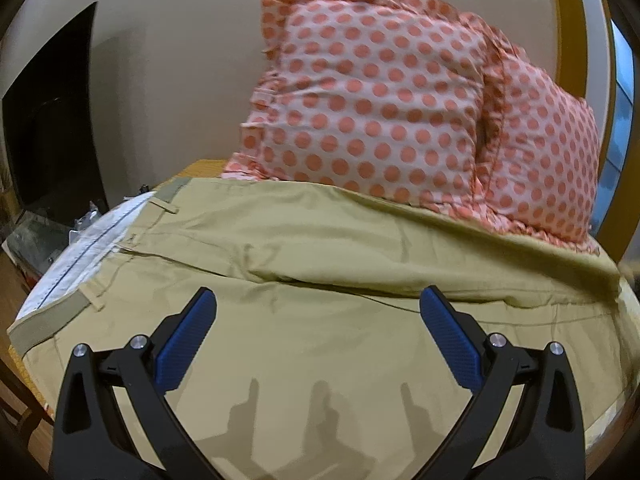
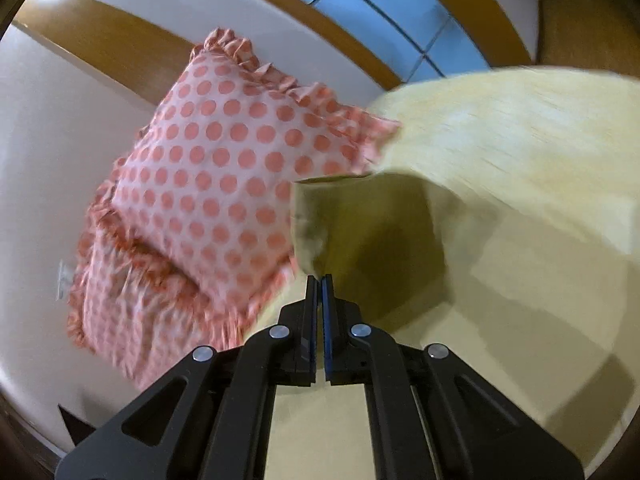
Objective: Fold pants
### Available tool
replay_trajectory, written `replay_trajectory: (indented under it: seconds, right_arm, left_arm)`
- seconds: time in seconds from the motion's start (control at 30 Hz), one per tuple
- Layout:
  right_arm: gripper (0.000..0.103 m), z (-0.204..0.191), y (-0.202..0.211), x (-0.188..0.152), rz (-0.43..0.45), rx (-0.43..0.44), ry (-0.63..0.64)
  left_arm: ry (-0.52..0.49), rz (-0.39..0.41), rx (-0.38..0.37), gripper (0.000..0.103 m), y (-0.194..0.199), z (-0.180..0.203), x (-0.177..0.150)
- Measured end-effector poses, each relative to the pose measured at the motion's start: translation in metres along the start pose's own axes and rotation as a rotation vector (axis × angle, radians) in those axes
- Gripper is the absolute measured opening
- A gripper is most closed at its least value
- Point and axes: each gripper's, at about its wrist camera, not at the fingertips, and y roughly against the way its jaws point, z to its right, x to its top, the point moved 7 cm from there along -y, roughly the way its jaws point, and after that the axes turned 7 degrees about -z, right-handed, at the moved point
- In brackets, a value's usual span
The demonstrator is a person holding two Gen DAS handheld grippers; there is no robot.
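Khaki pants [image 1: 304, 264] lie spread across the bed in the left wrist view, waistband with white lining [image 1: 76, 256] at the left, legs running right. My left gripper [image 1: 318, 300] is open, its blue pads hovering just above the upper leg fabric, holding nothing. In the right wrist view my right gripper [image 2: 320, 278] is shut on the hem end of a pants leg [image 2: 360, 224], which is lifted above the yellow bed cover [image 2: 520, 168]. That view is motion-blurred.
Two pink pillows with orange dots [image 1: 380, 96] lean on the wall behind the pants; they also show in the right wrist view [image 2: 208, 184]. A dark cabinet [image 1: 52, 112] stands at the left. A window with a wooden frame [image 2: 380, 8] is behind the bed.
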Motion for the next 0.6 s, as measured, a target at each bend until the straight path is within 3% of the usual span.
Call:
replay_trajectory:
  seconds: [0.17,0.2,0.23,0.33,0.37,0.43,0.47,0.5,0.57,0.6]
  right_arm:
    - [0.008,0.046,0.007,-0.032,-0.103,-0.025,-0.103]
    - [0.014,0.050,0.008,-0.036,-0.117,-0.021,-0.133]
    - [0.032,0.053,0.010,-0.040,-0.129,-0.017,-0.147]
    - [0.054,0.041,0.012,-0.043,-0.114,-0.012,-0.111]
    - [0.056,0.037,0.009,-0.043,-0.111,-0.013,-0.104]
    - [0.051,0.037,0.005,-0.040,-0.096,-0.031,-0.089]
    - [0.021,0.037,-0.001,-0.037,-0.092,-0.049,-0.073]
    - [0.004,0.039,-0.005,-0.036,-0.099,-0.041,-0.063]
    - [0.005,0.043,-0.014,-0.030,-0.109,0.007,-0.083]
    - [0.005,0.043,-0.009,-0.025,-0.090,0.077,-0.107]
  left_arm:
    - [-0.007,0.046,-0.037,0.101,0.005,-0.007,0.023]
    - [-0.017,0.052,-0.050,0.101,0.004,-0.007,0.028]
    - [-0.026,0.056,-0.060,0.101,0.003,-0.006,0.034]
    - [-0.042,0.049,-0.092,0.101,-0.005,-0.006,0.047]
    - [-0.035,0.031,-0.096,0.101,-0.011,-0.007,0.053]
    - [-0.015,-0.010,-0.128,0.101,-0.027,-0.007,0.063]
    - [-0.001,-0.031,-0.154,0.101,-0.036,-0.006,0.068]
    - [0.010,-0.047,-0.176,0.101,-0.044,-0.004,0.072]
    - [0.051,-0.103,-0.207,0.101,-0.067,-0.002,0.081]
    - [0.065,-0.133,-0.209,0.101,-0.080,-0.001,0.085]
